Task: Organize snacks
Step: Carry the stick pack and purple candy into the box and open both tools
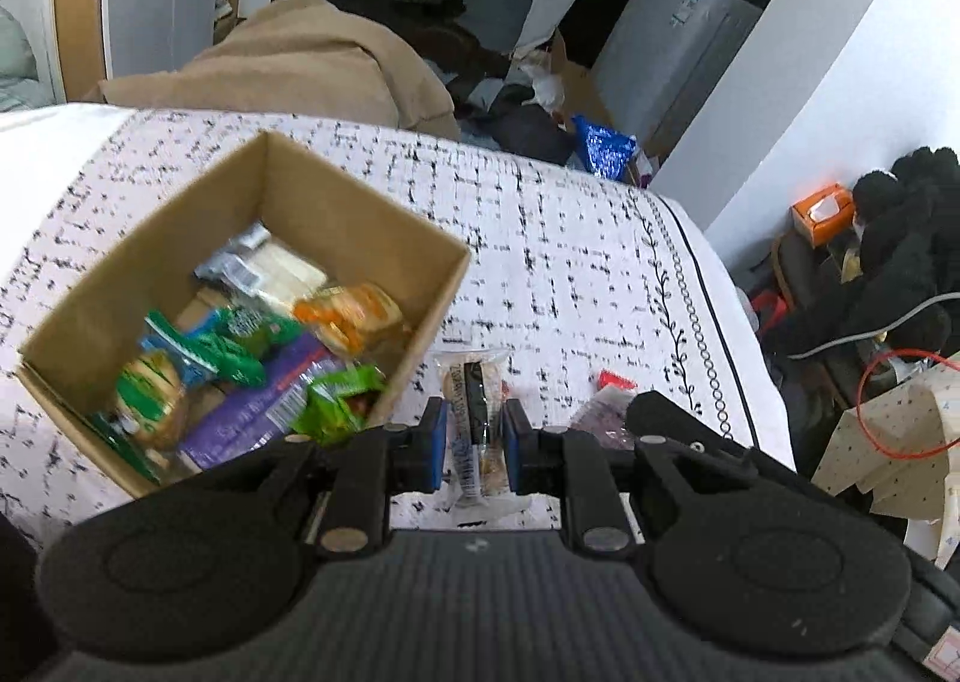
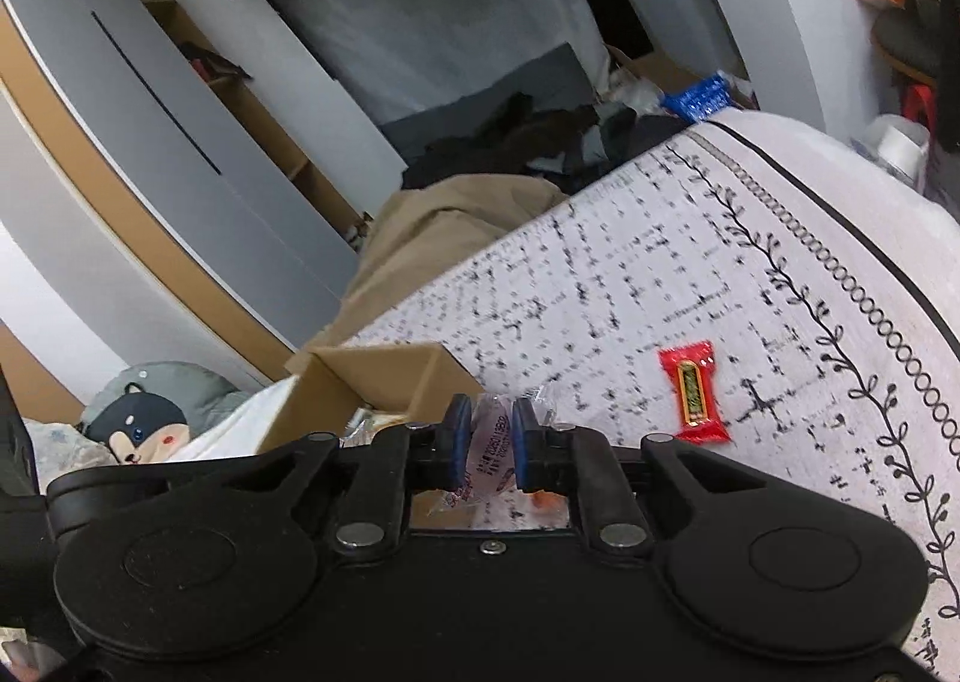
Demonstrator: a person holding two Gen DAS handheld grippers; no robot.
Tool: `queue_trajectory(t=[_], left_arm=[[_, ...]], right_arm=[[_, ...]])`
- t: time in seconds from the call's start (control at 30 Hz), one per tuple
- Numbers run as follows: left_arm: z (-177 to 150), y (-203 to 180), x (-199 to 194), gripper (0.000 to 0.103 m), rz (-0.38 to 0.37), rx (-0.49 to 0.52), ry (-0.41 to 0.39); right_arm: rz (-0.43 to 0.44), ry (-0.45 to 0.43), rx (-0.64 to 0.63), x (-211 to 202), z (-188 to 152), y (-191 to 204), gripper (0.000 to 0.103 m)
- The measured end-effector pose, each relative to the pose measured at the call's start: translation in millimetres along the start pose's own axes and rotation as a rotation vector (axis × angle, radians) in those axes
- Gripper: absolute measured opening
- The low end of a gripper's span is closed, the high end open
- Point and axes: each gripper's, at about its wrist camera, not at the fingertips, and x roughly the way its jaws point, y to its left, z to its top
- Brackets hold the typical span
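An open cardboard box [image 1: 372,220] sits on the patterned bed cover, holding several wrapped snacks in green, orange, purple and white. In the left wrist view my left gripper [image 1: 475,430] is shut on a clear-wrapped snack bar [image 1: 474,412], just right of the box's near corner. My right gripper [image 2: 486,442] is shut on a clear pinkish snack packet [image 2: 489,451], beside the box [image 2: 384,376] corner. A red wrapped candy [image 2: 693,391] lies on the cover to the right; its red edge [image 1: 615,380] shows in the left wrist view too.
The bed cover [image 1: 570,262] ends at a leaf-and-ring border on the right. A tan blanket [image 1: 312,58] lies beyond the box. Clothes, a blue foil bag [image 1: 603,145] and an orange tissue box [image 1: 822,208] clutter the floor. A plush toy [image 2: 141,424] lies left.
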Motion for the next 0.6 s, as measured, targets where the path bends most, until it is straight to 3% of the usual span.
queue_trajectory(t=[0.6], left_arm=[[36.0, 51.4, -29.3, 0.019, 0.037, -0.055, -0.059]], right_arm=[[0.078, -0.015, -0.067, 1.6, -1.6, 43.4, 0.013]])
